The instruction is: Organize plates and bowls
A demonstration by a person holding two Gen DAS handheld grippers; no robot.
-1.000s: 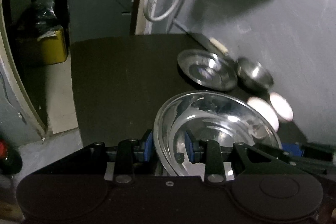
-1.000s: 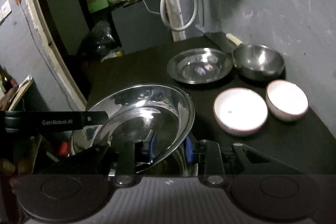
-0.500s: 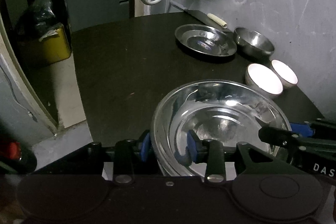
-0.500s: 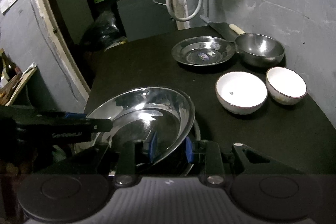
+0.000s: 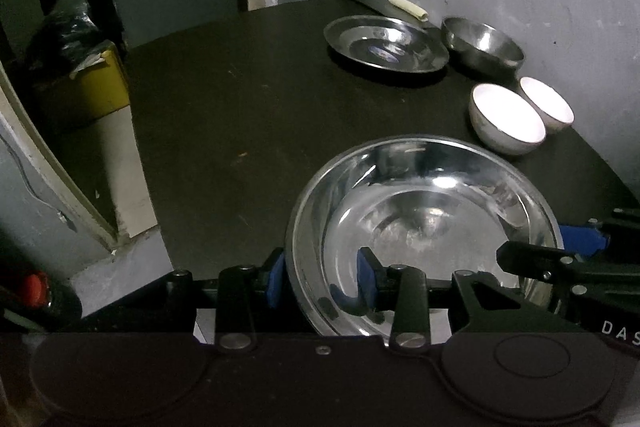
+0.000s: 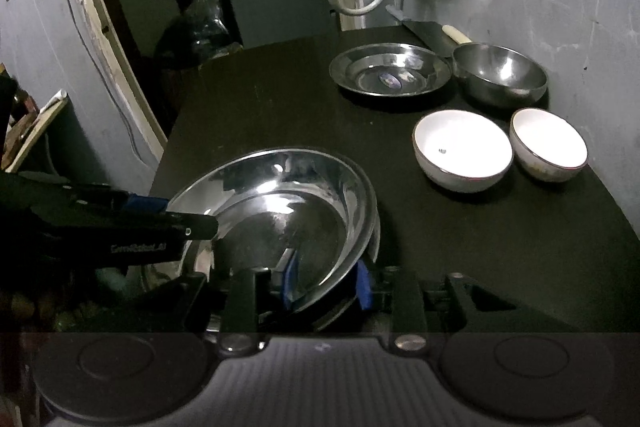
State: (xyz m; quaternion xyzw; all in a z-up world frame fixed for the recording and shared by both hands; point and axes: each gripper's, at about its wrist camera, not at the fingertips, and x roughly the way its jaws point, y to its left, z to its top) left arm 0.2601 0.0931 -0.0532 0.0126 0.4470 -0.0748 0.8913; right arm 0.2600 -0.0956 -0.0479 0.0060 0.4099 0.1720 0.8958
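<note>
A large steel plate (image 5: 420, 227) (image 6: 280, 219) lies low over the near part of the black table (image 5: 240, 107). My left gripper (image 5: 320, 279) straddles its near-left rim, with the blue pads standing a little wider than the rim and not pressing it. My right gripper (image 6: 326, 285) has the opposite rim between its pads and holds that side tilted up while its jaws are opening. In the right wrist view a second steel rim (image 6: 376, 231) shows just under the plate. Each gripper's fingers also show in the other's view.
At the back right stand a smaller steel plate (image 6: 390, 73), a steel bowl (image 6: 500, 75) and two white bowls (image 6: 462, 147) (image 6: 548, 143). A flat tool with a cream handle (image 5: 408, 7) lies by the wall. The table's left edge drops to the floor by a yellow box (image 5: 92, 83).
The left gripper has sunk and tipped, and the large plate now sits lower and flatter. Its pads have spread slightly around the rim. The right gripper has barely moved.
</note>
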